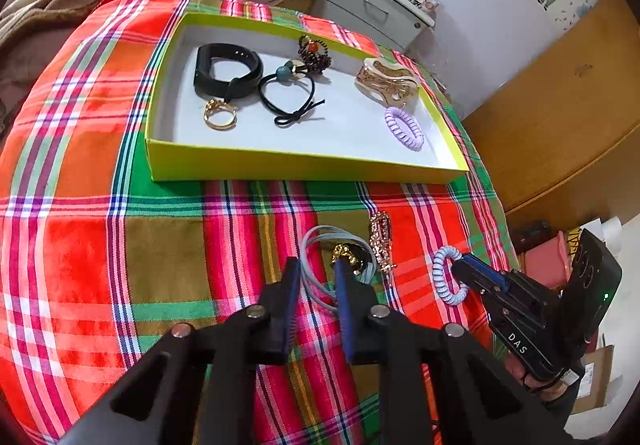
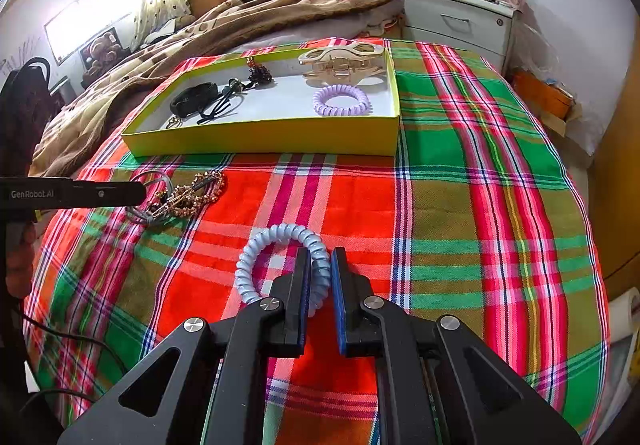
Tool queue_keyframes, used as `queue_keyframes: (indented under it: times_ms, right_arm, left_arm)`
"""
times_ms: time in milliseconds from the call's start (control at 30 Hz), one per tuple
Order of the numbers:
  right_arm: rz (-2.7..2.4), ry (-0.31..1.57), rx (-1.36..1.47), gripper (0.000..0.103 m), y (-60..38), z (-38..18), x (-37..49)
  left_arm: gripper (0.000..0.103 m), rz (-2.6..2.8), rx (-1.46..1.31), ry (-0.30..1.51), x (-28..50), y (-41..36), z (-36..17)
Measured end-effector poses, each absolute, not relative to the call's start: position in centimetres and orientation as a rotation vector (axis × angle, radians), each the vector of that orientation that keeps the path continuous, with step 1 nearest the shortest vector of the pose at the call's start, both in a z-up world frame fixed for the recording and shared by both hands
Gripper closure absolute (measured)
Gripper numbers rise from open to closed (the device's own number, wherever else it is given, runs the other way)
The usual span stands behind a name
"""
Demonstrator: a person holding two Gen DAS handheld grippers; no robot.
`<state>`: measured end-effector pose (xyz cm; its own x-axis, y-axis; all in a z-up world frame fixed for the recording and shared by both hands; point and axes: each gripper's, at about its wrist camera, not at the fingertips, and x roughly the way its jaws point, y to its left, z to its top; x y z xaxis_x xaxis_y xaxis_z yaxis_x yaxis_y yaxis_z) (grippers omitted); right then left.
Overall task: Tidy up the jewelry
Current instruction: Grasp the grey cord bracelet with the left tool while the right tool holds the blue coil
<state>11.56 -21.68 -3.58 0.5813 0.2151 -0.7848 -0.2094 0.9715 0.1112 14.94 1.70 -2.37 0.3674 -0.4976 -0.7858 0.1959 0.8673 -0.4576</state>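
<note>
Right gripper (image 2: pixel 320 273) nearly closed, pinching blue coil tie (image 2: pixel 280 257). Left gripper (image 1: pixel 318 281) partly open, straddling grey hair ties (image 1: pixel 320 265); yellow tray (image 1: pixel 304 165) beyond.

Black angular left gripper (image 1: pixel 316 273) and right gripper (image 2: pixel 320 265), blue-lined jaws, silver screws, white lettering.

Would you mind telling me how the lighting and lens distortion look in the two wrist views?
Left wrist view: even indoor light, soft shadows inside the yellow-rimmed white tray; fisheye bows the plaid cloth, corners vignetted dark. Right wrist view: the bright curtained window is blown out at upper left; the pale blue spiral hair tie between the right gripper fingers stays sharp.
</note>
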Motion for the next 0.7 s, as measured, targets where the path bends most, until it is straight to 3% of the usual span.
queue_keyframes:
  times_ms: [100,700]
  right_arm:
    - [0.245,0.914,0.009,0.092,-21.8,-3.6,11.5]
    - [0.246,0.886,0.029,0.093,-21.9,-2.8,10.5]
  left_arm:
    - [0.098,-0.447,-0.32,1.1,14.9,1.9,-2.1]
    - [0.098,-0.558,-0.308,1.041,11.7,1.7,0.3]
